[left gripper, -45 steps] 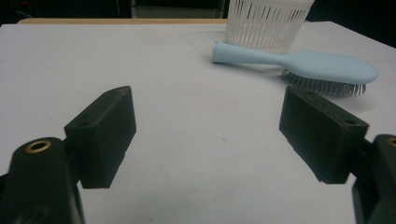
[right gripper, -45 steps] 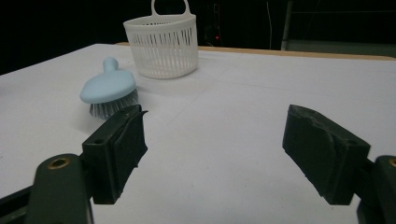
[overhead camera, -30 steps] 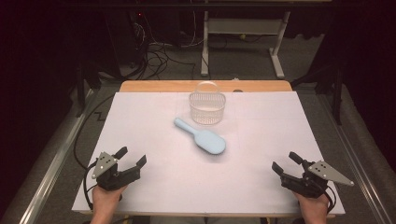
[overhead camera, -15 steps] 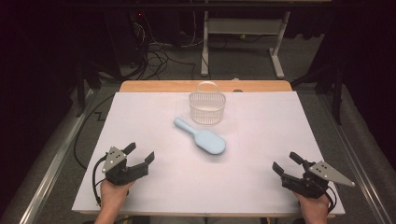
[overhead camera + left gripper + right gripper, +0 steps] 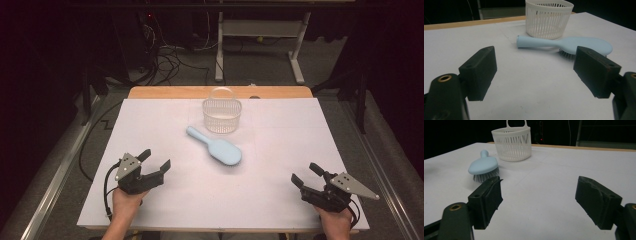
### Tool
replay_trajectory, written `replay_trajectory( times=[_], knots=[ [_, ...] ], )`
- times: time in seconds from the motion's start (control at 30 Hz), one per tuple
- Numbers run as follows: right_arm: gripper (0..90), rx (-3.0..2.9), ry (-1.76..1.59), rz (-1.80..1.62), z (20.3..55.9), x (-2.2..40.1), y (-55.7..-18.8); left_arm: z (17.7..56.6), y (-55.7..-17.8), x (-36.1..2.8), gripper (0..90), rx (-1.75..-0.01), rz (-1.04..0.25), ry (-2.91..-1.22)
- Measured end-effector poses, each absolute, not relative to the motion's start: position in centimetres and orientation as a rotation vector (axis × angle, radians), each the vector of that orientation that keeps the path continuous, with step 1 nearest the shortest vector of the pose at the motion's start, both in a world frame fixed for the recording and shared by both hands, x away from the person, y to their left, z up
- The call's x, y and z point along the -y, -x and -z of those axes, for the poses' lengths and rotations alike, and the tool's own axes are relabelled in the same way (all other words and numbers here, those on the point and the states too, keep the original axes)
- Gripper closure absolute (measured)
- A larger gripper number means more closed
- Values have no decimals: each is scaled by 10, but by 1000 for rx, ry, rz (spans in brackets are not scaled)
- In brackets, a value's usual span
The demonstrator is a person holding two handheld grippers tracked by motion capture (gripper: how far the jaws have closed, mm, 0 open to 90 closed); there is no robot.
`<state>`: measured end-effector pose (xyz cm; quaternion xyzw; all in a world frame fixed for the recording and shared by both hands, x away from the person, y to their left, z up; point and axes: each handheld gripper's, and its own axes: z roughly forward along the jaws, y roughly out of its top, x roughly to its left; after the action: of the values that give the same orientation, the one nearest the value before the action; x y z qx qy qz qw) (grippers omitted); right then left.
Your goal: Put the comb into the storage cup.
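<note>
1. Nearest the person, the left tool (image 5: 151, 166) sits at 8 o'clock on the white-covered tabletop (image 5: 280, 200) and the right tool (image 5: 306, 176) at 4 o'clock. Both are released, jaws spread and holding nothing, each aimed inward as if ready for a reach.
2. At the centre lies the pale blue plastic hairbrush (image 5: 216, 147), bristles down, handle pointing to 10 o'clock, well apart from both tools.
3. Farthest, at 12 o'clock, stands the white slotted plastic basket (image 5: 221, 113), upright and just beyond the hairbrush handle.
4. The high view hides the bristles; the right gripper view shows them under the head, and the left gripper view shows the handle's open side.
</note>
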<state>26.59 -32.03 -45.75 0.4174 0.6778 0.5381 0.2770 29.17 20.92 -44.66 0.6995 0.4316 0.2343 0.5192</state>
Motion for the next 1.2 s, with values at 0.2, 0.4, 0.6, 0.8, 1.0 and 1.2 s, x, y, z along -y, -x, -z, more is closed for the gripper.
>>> replay_trajectory(
  times=[0.2,0.4,0.6,0.8,1.0,1.2],
  knots=[
    [219,-1821,-1121,-1446,458,320,-266,444,-296,-204,185,-1024,-556,-1681],
    [219,-1819,-1123,-1446,458,320,-266,443,-302,-199,185,-1013,-547,-1685],
    [219,-1820,-1123,-1446,457,320,-266,442,-307,-193,185,-1000,-543,-1697],
    [219,-1822,-1122,-1448,458,321,-266,441,-312,-188,185,-989,-531,-1700],
    [219,-1823,-1122,-1448,458,321,-266,441,-318,-183,185,-989,-512,-1703],
    [219,-1823,-1121,-1449,458,321,-266,439,-324,-178,185,-985,-507,-1707]
  ],
)
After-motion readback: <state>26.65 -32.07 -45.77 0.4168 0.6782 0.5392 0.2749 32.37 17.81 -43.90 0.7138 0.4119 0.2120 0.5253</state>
